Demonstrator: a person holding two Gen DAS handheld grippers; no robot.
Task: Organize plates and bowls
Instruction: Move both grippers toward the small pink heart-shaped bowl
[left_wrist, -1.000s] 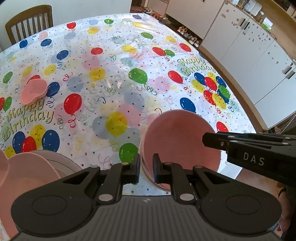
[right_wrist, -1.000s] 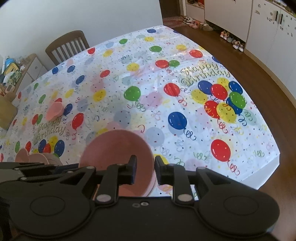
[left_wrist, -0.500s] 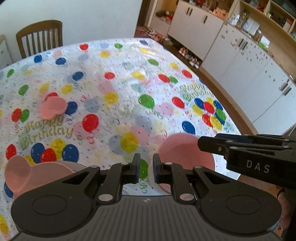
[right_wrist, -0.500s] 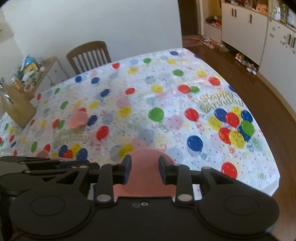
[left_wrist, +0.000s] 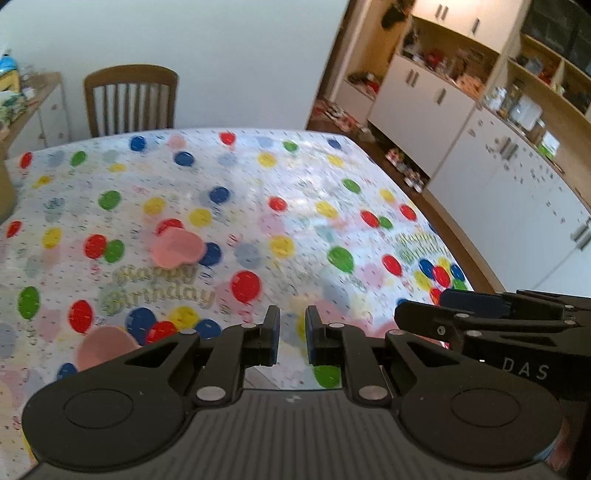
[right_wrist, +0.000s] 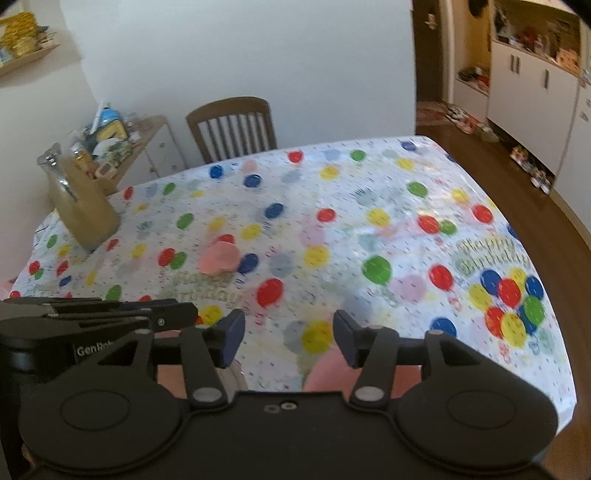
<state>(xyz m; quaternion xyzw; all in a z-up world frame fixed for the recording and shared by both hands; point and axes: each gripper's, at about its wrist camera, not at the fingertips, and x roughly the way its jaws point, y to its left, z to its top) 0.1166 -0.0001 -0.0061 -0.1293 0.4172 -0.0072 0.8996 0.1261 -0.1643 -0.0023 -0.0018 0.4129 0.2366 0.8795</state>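
A pink heart-shaped bowl (left_wrist: 177, 246) sits alone mid-table; it also shows in the right wrist view (right_wrist: 218, 258). A pink bowl (left_wrist: 104, 346) lies near the table's front left, partly behind my left gripper (left_wrist: 291, 339), whose jaws are nearly closed with a small gap and hold nothing. My right gripper (right_wrist: 288, 339) is open and empty, raised above the table. A pink plate (right_wrist: 332, 373) peeks out just below its right finger. More pink dishware (right_wrist: 168, 376) shows under its left finger, mostly hidden.
The table (right_wrist: 369, 177) wears a balloon-print birthday cloth. A glass jug (right_wrist: 79, 199) stands at the far left. A wooden chair (right_wrist: 231, 125) is at the far edge. White cabinets (left_wrist: 498, 177) run along the right. The right gripper's body (left_wrist: 498, 332) shows in the left view.
Both grippers have lifted and tilted up away from the dishes. The right gripper has opened wide and the pink plate now lies on the table below it.
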